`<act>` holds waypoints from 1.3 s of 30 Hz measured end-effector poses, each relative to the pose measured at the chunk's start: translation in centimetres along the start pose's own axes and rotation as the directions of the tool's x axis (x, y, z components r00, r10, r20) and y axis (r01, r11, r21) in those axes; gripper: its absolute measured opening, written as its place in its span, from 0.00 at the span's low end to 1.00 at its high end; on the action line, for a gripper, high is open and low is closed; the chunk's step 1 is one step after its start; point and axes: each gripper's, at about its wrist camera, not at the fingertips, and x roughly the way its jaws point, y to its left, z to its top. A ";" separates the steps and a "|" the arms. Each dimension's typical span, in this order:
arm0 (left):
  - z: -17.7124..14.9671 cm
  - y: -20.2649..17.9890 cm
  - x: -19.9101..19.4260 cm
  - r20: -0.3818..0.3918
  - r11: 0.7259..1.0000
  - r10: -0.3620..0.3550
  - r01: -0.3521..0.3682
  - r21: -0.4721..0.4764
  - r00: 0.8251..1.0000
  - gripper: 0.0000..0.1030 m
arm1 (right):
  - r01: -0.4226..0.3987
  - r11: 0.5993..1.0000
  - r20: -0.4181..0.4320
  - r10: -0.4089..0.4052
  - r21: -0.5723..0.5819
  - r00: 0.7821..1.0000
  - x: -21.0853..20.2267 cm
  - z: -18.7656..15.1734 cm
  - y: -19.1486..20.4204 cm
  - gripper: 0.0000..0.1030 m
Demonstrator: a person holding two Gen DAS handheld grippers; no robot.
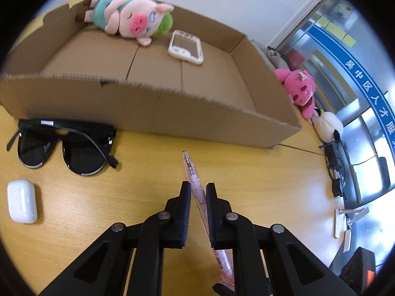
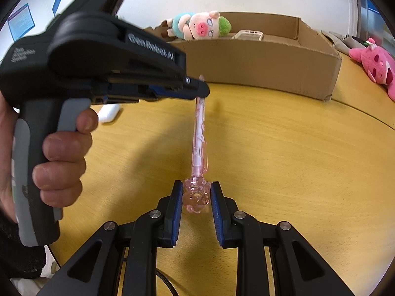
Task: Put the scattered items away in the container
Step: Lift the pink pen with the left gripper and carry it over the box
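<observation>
A clear pink pen (image 1: 191, 172) is held above the yellow table. My left gripper (image 1: 198, 187) is shut on its barrel near the tip; that gripper also shows in the right wrist view (image 2: 201, 90). My right gripper (image 2: 196, 189) is closed around the pen's chunky pink end (image 2: 196, 198). The cardboard box (image 1: 153, 113) stands just behind, with a pig plush (image 1: 128, 16) and a clear phone case (image 1: 186, 46) inside. Black sunglasses (image 1: 66, 145) and a white earbud case (image 1: 21, 201) lie on the table at the left.
A pink plush (image 1: 300, 90) and a white plush (image 1: 329, 124) lie to the right of the box. Cables and small devices (image 1: 335, 170) sit at the table's right edge. A hand (image 2: 61, 153) holds the left gripper's handle.
</observation>
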 end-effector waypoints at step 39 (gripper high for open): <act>8.2 -2.1 2.1 -0.080 0.982 -0.190 0.189 -0.019 0.978 0.28 | -0.015 0.997 0.091 0.008 0.079 0.996 0.1 8.3 -4.5 0.20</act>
